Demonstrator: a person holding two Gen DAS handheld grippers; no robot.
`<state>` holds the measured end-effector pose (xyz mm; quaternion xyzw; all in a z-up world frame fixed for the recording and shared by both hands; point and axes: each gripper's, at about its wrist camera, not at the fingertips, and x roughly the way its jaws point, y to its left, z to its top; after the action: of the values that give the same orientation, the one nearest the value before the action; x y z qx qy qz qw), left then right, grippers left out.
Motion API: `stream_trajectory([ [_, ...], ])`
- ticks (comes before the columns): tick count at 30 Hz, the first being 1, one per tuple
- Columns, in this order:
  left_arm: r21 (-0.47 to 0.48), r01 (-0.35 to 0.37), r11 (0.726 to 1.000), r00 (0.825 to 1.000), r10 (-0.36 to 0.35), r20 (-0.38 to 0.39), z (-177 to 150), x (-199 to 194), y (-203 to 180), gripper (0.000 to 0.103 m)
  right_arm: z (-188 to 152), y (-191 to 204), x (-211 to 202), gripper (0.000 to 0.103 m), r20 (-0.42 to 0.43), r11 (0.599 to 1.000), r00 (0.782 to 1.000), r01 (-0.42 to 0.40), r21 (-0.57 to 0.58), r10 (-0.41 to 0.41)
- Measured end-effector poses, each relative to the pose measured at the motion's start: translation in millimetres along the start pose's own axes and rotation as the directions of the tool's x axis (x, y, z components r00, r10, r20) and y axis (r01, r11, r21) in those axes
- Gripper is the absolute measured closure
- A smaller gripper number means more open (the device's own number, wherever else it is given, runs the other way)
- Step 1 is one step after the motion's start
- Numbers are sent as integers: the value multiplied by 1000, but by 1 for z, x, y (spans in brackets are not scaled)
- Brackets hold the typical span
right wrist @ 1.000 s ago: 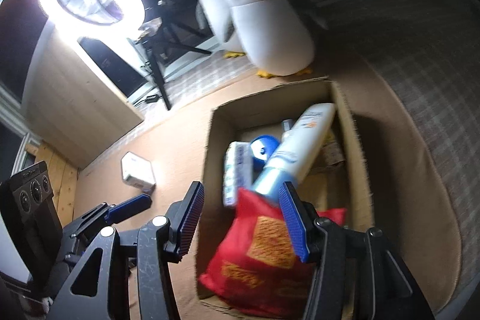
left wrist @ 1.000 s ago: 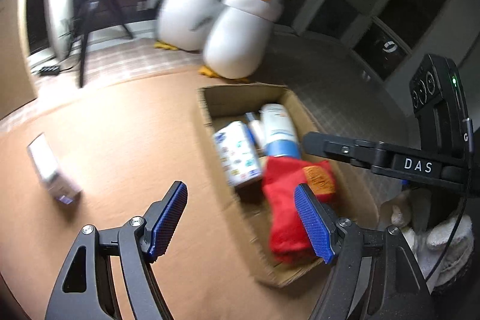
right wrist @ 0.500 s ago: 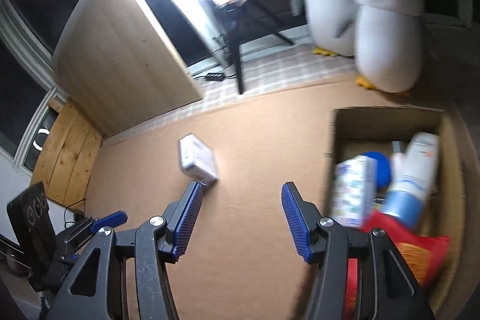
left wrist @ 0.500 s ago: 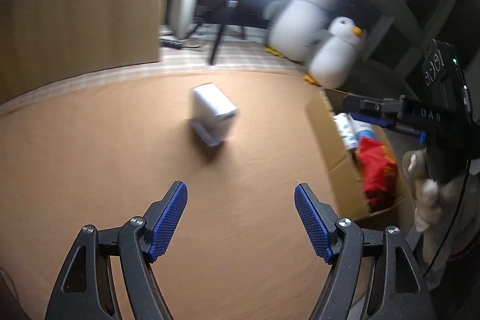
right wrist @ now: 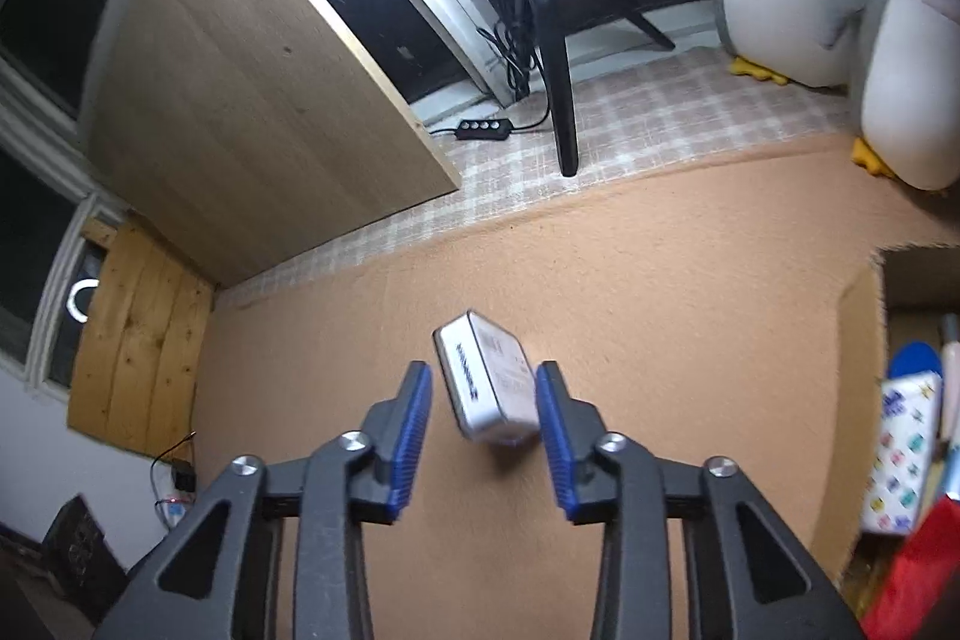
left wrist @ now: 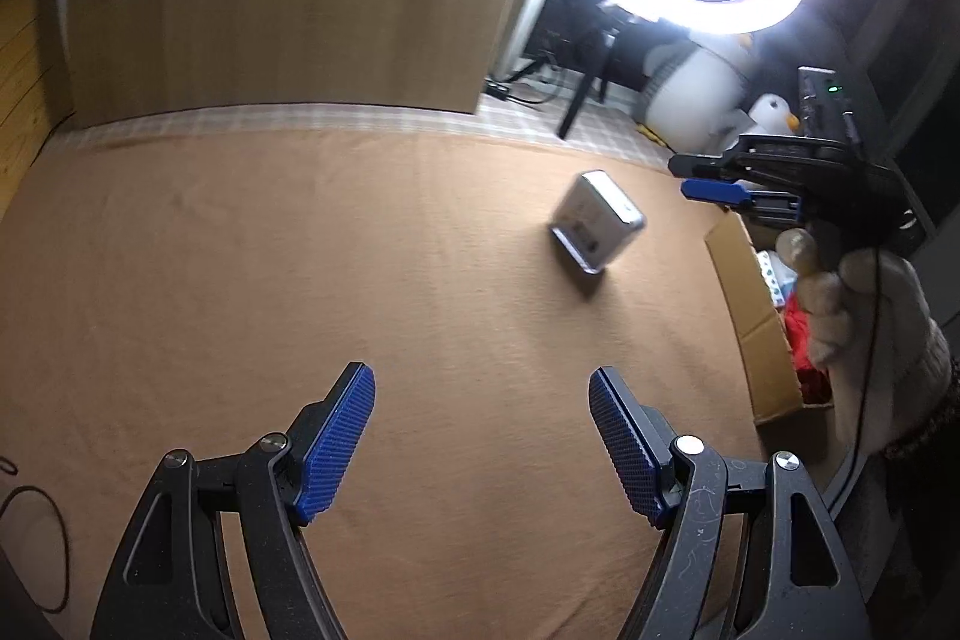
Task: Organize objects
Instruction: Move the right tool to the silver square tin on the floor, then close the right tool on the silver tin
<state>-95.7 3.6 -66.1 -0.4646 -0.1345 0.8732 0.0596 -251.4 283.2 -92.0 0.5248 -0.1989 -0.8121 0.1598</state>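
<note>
I am lining my spread right gripper point(right wrist: 483, 433) around the small white box point(right wrist: 487, 383) lying between its pads; it looks light, stiff, slick, so I'm pinching its flat sides. Left gripper point(left wrist: 482, 436) is hanging spread, empty.

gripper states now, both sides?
Left gripper: open, empty, over the brown mat.
Right gripper: open, fingers either side of the small white box, not yet closed on it.

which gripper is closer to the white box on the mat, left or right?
Right. The right gripper is open with the white box between its fingers, not yet clamped. The left gripper is open over bare mat, with the box well ahead and to its right.
</note>
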Motion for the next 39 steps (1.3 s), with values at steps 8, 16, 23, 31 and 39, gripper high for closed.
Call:
stream_trajectory([
  [8, -74, -36, 997, 999, 37, 17, -13, -16, 46, 26, 4, 5, 45, 82, -71, 999, 997, -7, 48, 10],
  [16, -113, -55, 992, 998, 58, 26, -18, -25, 62, 26, -13, 37, 59, 83, -131, 997, 989, -71, -21, 68],
  [23, -111, -64, 992, 998, 66, 19, -20, -25, 60, 26, -2, 50, 72, 75, -140, 991, 990, 5, -134, -24],
  [31, -110, -64, 992, 998, 66, 16, -24, -26, 57, 26, 3, 56, 117, 73, -165, 952, 963, 165, -256, -211],
  [39, -112, -47, 993, 999, 48, 2, -23, -16, 51, 26, -12, 59, 114, 73, -223, 951, 952, 144, -273, -208],
])
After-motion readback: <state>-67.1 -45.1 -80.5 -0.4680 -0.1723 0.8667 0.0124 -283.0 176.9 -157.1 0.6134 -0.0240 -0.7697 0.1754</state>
